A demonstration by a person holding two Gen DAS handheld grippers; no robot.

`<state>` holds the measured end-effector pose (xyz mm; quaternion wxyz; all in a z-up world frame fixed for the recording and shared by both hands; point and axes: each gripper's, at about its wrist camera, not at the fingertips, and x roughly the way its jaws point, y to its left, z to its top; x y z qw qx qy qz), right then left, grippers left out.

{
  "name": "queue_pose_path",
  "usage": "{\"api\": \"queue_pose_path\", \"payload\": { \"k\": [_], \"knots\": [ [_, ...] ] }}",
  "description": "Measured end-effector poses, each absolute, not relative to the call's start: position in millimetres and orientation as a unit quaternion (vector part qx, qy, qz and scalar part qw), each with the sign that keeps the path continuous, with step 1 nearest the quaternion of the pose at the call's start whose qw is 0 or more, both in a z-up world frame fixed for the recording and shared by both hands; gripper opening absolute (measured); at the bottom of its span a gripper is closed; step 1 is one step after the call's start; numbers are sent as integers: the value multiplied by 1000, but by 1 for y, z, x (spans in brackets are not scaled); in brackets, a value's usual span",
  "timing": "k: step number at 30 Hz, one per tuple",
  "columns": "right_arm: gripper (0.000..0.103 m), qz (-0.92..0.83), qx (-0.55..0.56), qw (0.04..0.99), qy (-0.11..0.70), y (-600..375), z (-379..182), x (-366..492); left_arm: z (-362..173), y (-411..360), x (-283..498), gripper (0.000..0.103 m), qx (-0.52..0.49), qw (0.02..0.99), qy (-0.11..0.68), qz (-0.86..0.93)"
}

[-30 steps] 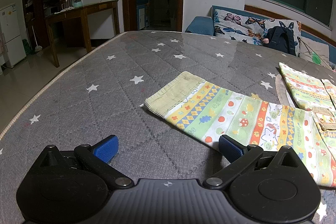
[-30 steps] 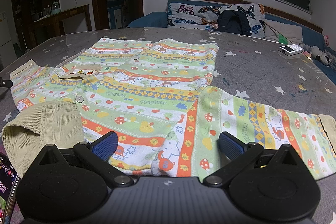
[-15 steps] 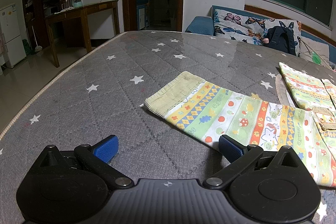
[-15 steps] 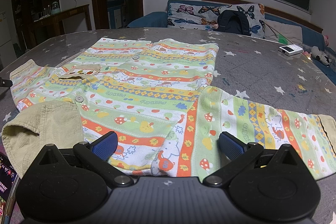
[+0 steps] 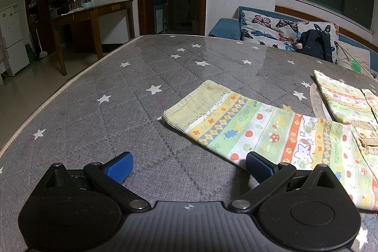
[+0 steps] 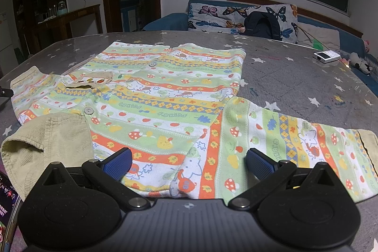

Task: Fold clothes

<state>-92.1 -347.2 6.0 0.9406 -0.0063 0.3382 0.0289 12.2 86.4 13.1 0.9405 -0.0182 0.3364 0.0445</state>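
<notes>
Nothing of the folding looks done yet: the shirt (image 6: 165, 96) lies spread flat on the mattress (image 5: 132, 96), front up, both sleeves out to the sides, so every fold is, as far as these views tell, yet to be made. Nearest the shirt's collar end, the right gripper (image 6: 187, 163) hangs just above the shoulder area with its blue pads wide apart and nothing between them; the collar (image 6: 45, 136) beside it is ribbed olive-tan knit, curled open. The left gripper (image 5: 187, 165) sits out by the shirt's left sleeve (image 5: 259, 131), fingers likewise spread and empty, one ridged pad (image 5: 258, 167) just at the sleeve's near edge, though touch cannot be told. The cloth is a thin, soft cotton knit printed in orange, green and yellow bands with mushrooms, apples and small animals; it lies limp and nearly wrinkle-free, and would likely sag when lifted. The sleeve ends in a pale ribbed cuff (image 5: 196, 102). Farther along the shirt, flat buttons (image 6: 88, 110) run up the placket, and a tan-trimmed pocket (image 6: 91, 82) sits on the chest. The mattress under it is grey quilted fabric with white stars, seemingly under a glossy film. Beyond the shirt's hem, a small white device (image 6: 327, 56) rests near the mattress edge.
</notes>
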Motion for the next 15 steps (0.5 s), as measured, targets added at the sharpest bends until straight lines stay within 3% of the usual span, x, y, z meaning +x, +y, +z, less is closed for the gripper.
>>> {"api": "queue_pose_path", "payload": {
  "k": [15],
  "knots": [
    [103,28,-8,941,338,-346,6,-92,13,87,12,103,-19,941,336,44]
  ]
}}
